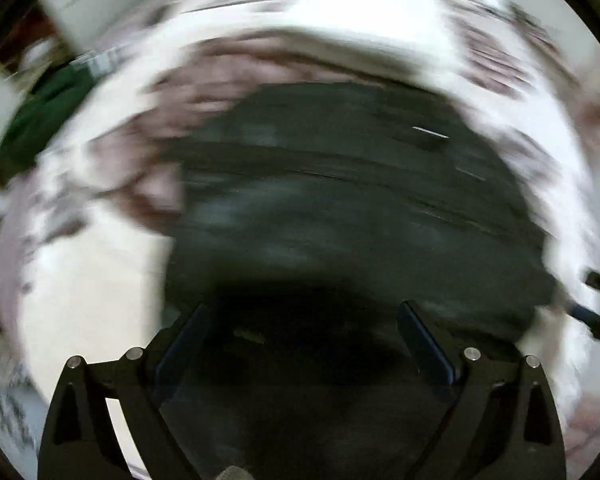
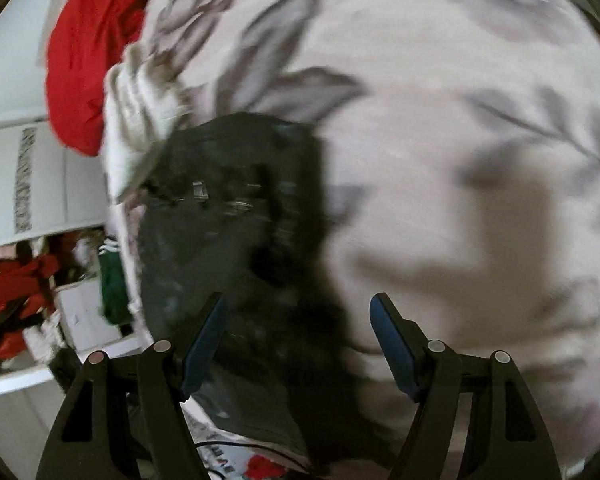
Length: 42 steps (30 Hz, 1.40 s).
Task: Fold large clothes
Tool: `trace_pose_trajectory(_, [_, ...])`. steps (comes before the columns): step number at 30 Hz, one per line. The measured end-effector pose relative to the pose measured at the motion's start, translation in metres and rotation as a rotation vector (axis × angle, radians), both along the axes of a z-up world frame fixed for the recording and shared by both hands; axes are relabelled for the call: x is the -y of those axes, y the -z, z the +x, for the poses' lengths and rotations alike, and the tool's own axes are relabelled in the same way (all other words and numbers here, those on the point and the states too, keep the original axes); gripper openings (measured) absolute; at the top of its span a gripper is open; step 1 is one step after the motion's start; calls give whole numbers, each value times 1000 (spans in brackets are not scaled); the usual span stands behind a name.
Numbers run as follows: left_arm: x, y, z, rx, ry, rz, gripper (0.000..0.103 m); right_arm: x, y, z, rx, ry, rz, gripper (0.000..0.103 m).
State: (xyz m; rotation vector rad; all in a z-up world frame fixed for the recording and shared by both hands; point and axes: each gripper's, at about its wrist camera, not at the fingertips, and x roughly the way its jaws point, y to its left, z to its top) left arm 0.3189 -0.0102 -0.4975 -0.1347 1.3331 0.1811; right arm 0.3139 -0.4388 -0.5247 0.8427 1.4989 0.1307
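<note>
1. We see the dark garment (image 2: 228, 216) lying on a pale bedspread with a grey leaf print (image 2: 440, 168), near the bed's left edge in the right wrist view. In the left wrist view it (image 1: 340, 208) fills the middle of the picture.
2. We judge it partly folded: it reads as a compact dark slab, but blur hides its edges and layers, so we cannot tell how many folds are done.
3. Our left gripper (image 1: 304, 340) points down over the garment, jaws wide apart, nothing between them.
4. Our right gripper (image 2: 300, 344) also stands apart and empty, over the garment's near right edge.
5. Further out, a red cloth (image 2: 88, 60) and a green item (image 2: 112, 288) lie unfolded, so more work seems left.
</note>
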Motion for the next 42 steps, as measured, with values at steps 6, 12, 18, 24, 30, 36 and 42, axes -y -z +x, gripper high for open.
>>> trace_pose_trajectory(6, [-69,75,38,-91,-105,67,103,-54,38,48,-81,-74,-111,47])
trace_pose_trajectory(12, [-52,95,44,-51,18,104,103,-57,22,28,-72,-74,-256,2])
trace_pose_trajectory(18, [-53,73,29,-70,-7,112,103,-26,82,7,-302,-76,-156,1])
trace_pose_trajectory(24, [-4,38,-26,-46,60,261,103,13,53,15,-141,151,6,62])
trace_pose_trajectory(30, [26,98,-45,-133,109,326,103,21,87,68,-166,212,106,65])
trace_pose_trajectory(36, [18,103,-48,-60,82,267,103,-11,47,68,-108,-62,-54,65])
trace_pose_trajectory(42, [1,103,-46,-51,80,169,103,-76,48,2,-155,-438,-211,65])
